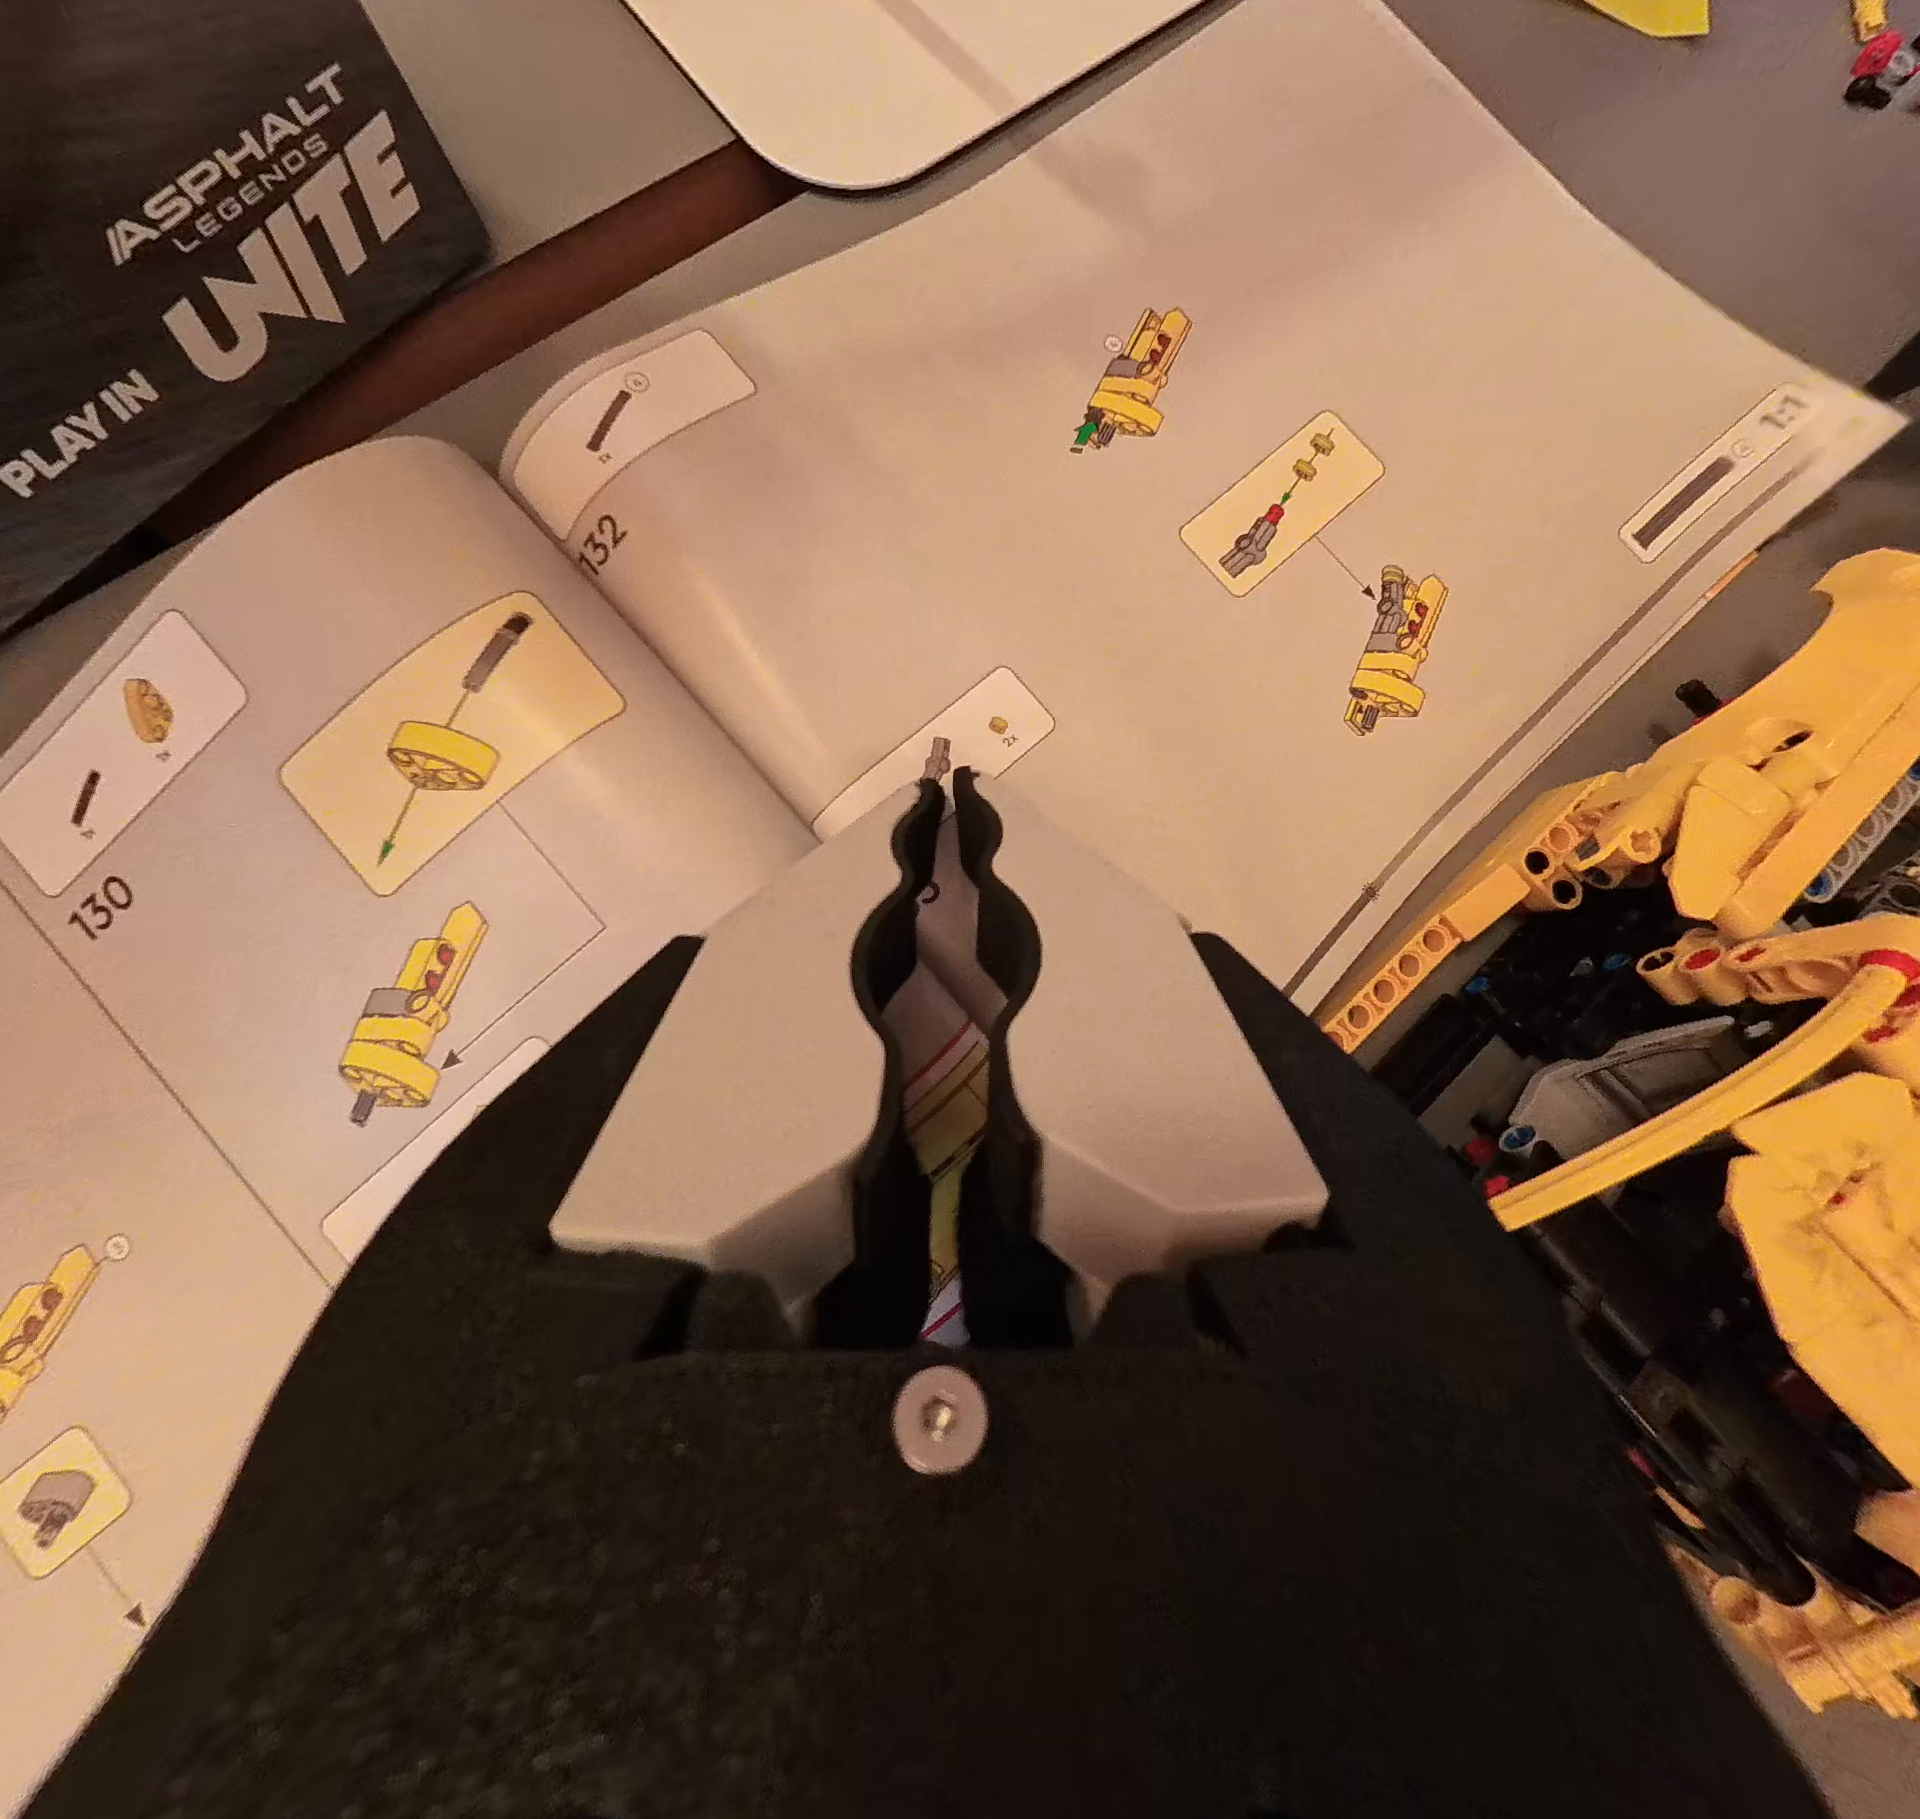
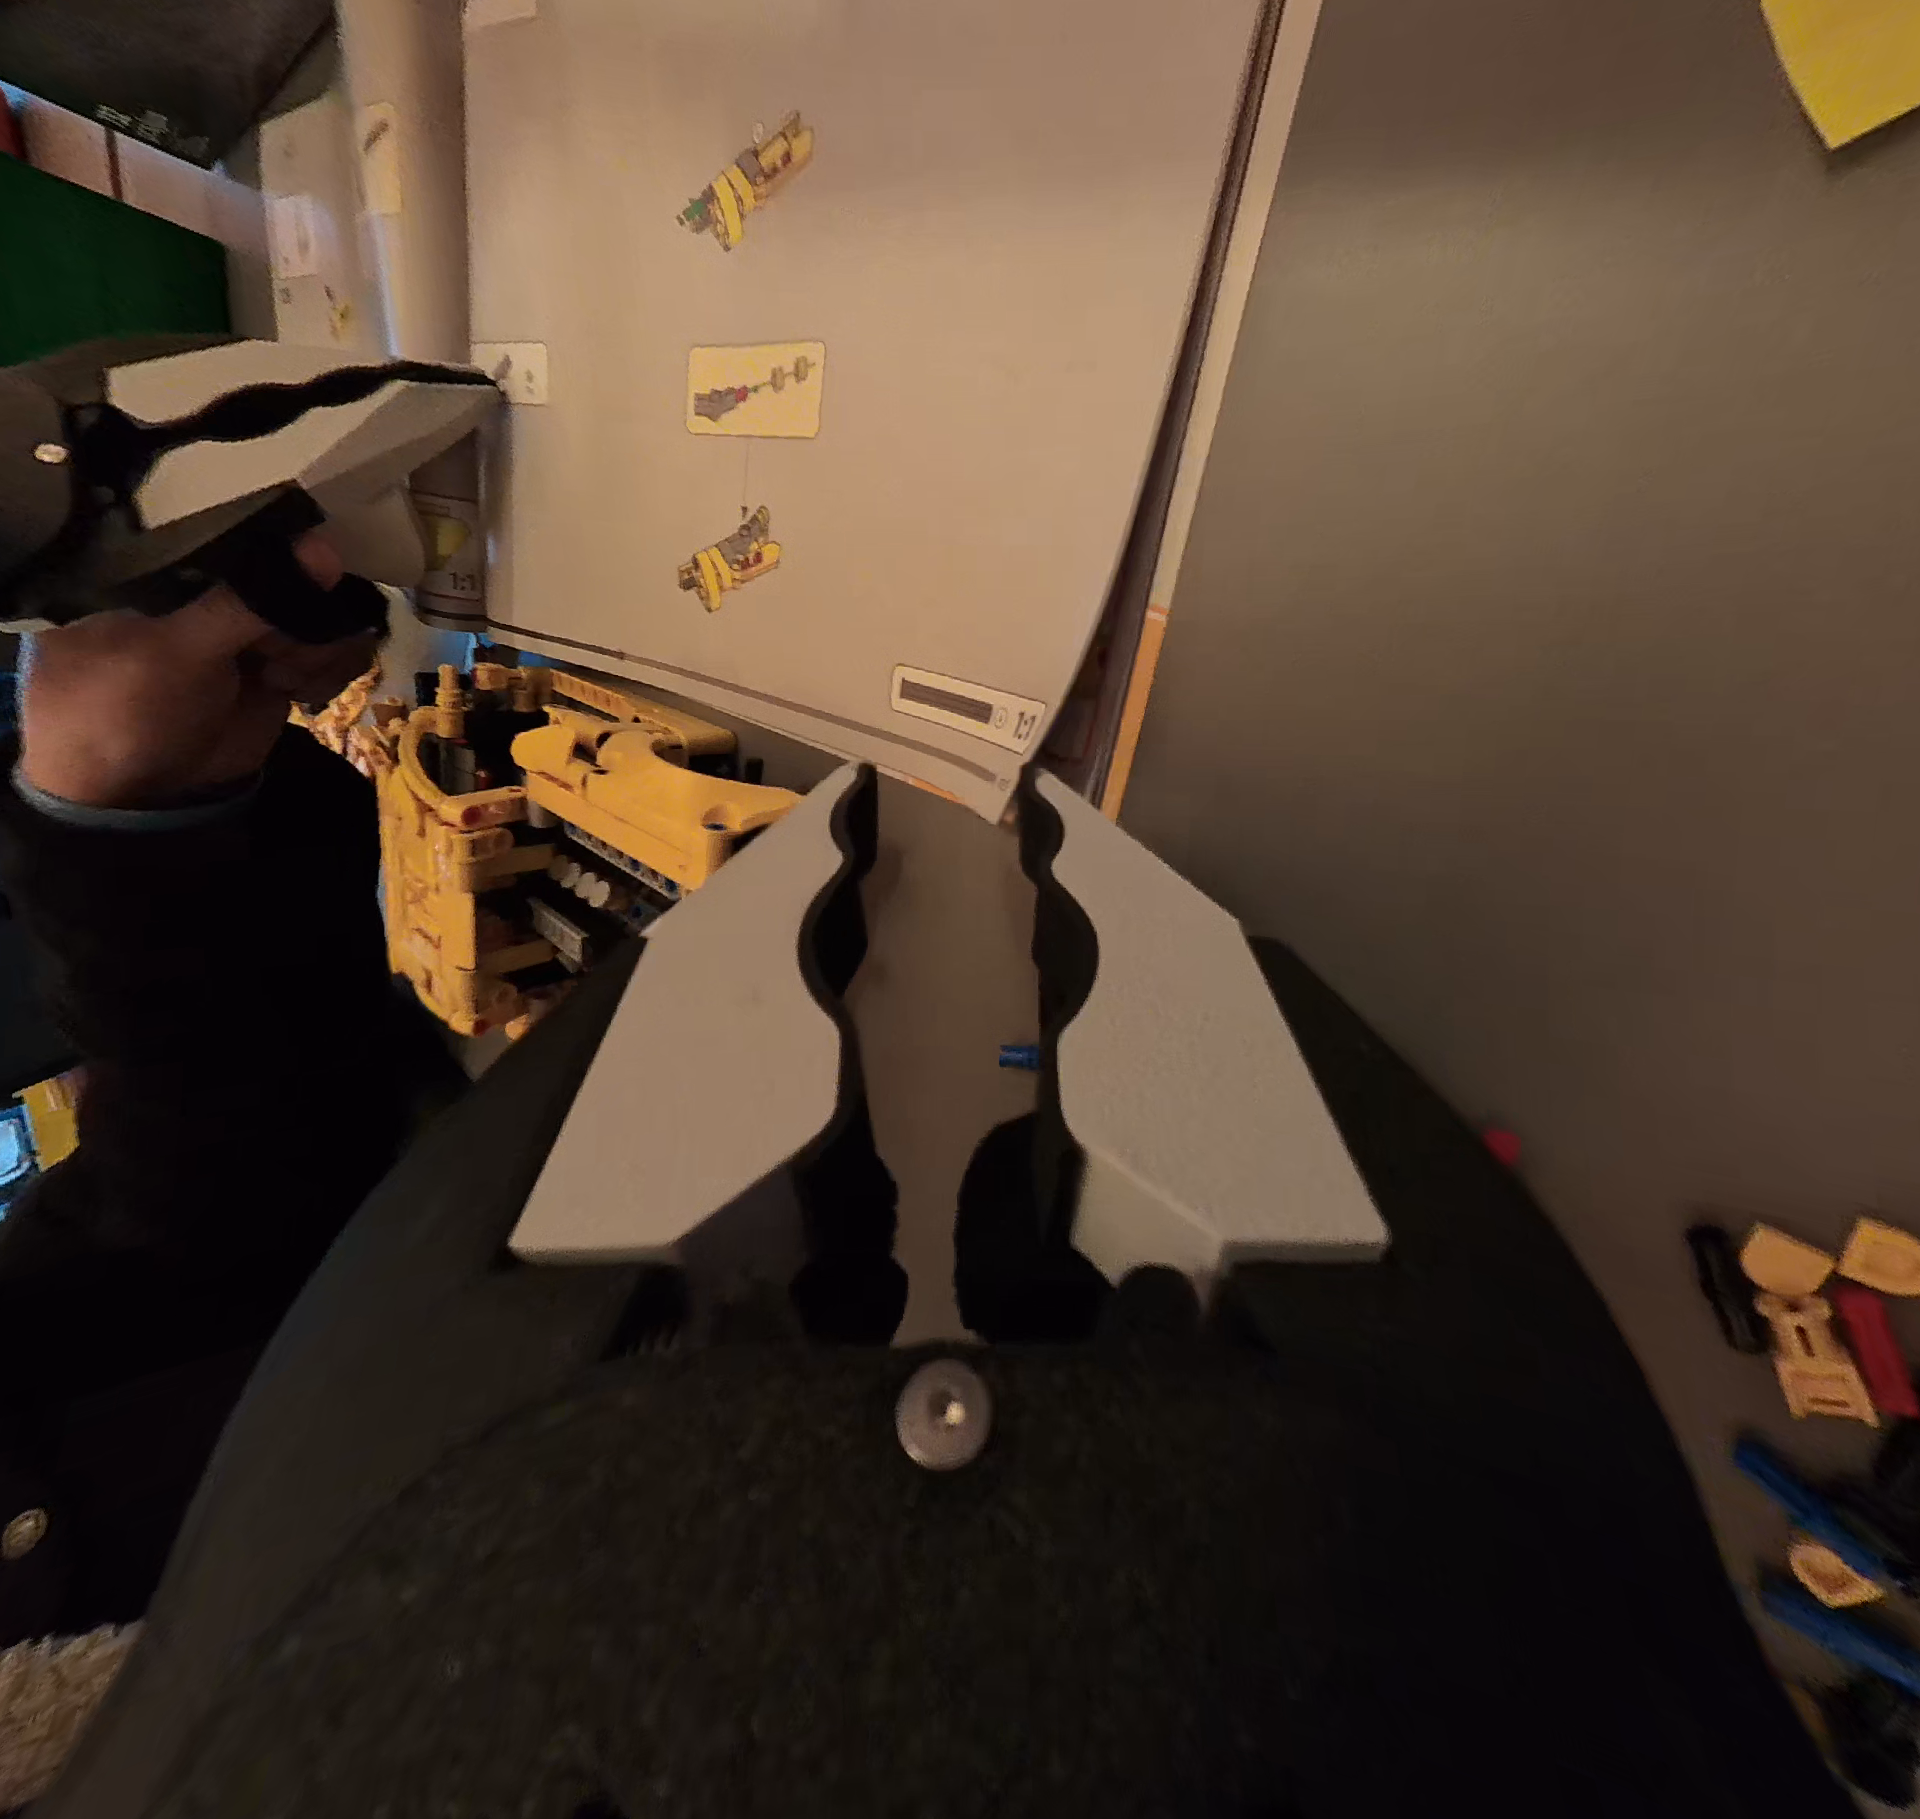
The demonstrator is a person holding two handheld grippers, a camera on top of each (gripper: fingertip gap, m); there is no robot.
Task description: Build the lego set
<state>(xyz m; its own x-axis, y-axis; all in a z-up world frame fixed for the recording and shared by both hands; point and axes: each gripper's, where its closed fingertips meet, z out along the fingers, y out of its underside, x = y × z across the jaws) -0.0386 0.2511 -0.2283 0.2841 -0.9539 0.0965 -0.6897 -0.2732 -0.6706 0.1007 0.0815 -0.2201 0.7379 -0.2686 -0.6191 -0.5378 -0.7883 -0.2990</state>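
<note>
Over the open instruction booklet (image 1: 935,543) my left tongs (image 1: 948,782) sit nearly pressed together, empty; right tongs (image 2: 940,793) spread. I'm checking the step; next, fetch loose pieces (image 2: 1808,1322).

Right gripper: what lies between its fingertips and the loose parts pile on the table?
In the right wrist view, bare grey table separates the open right gripper from the loose parts pile; one small red piece lies in that stretch.

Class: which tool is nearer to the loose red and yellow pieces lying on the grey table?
Right. The right tool hangs beside the loose pieces; the left tool points at the instruction booklet, farther away.
</note>
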